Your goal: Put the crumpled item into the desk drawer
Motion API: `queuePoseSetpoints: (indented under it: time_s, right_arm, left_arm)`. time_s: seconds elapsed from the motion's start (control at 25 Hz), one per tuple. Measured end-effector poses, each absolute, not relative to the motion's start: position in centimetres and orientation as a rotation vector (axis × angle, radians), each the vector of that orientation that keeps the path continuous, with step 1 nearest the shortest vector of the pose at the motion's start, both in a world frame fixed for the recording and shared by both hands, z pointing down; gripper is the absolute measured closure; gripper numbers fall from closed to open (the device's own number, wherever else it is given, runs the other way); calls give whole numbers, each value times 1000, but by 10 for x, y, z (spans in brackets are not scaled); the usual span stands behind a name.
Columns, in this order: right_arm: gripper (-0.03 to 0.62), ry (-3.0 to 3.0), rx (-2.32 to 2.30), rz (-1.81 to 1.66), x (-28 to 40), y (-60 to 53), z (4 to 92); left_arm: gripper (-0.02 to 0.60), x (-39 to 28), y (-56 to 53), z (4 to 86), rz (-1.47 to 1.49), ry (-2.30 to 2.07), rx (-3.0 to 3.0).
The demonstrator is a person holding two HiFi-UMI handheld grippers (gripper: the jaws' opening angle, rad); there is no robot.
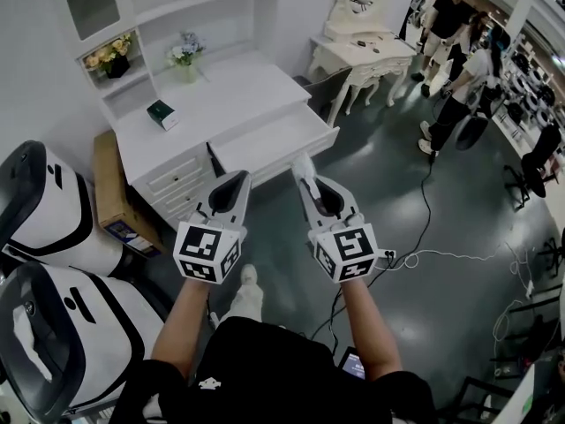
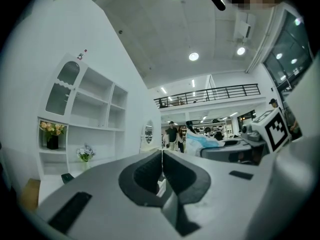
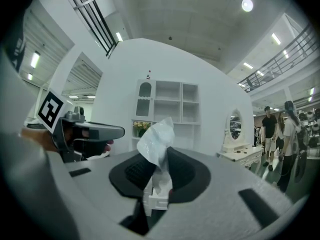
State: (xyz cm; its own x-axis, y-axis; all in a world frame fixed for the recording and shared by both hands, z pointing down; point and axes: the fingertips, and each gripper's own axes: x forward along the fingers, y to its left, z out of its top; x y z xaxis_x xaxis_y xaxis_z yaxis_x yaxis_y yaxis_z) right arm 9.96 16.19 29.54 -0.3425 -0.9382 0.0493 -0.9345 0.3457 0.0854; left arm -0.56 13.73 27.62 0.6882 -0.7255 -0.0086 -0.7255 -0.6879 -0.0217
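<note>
The grey floor (image 1: 441,325) lies open and wide to the right of the white desk (image 1: 229,95), crossed only by a thin cable (image 1: 425,210). Left of the desk the room is tight: two rounded white machines (image 1: 53,219) crowd that side, and a cardboard box (image 1: 110,193) stands against the desk's left end. A white dressing table (image 1: 362,56) stands beyond the desk's right corner, with a narrow gap between them.

The desk drawer (image 1: 265,140) is pulled out from the desk's front, with its inside bare.

The left gripper (image 1: 238,179) is in front of the desk near the drawer's left corner; its jaws meet in a thin line with nothing between them (image 2: 161,159). The right gripper (image 1: 309,184) is pinched on the crumpled item (image 1: 303,166), a white wad sticking up from the jaws (image 3: 157,139). In the head view it overlaps the drawer's front edge.
</note>
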Motion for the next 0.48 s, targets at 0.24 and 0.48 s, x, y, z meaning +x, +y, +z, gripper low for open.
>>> queuePoseSetpoints:
  time_s: [0.24, 0.48]
  right_arm:
    - [534, -2516, 1719, -73, 108, 108, 295]
    - [534, -2516, 1734, -62, 117, 47, 289]
  left_arm:
    - [574, 7, 83, 276, 35, 1228, -2888]
    - [574, 17, 26, 271, 28, 1208, -2887]
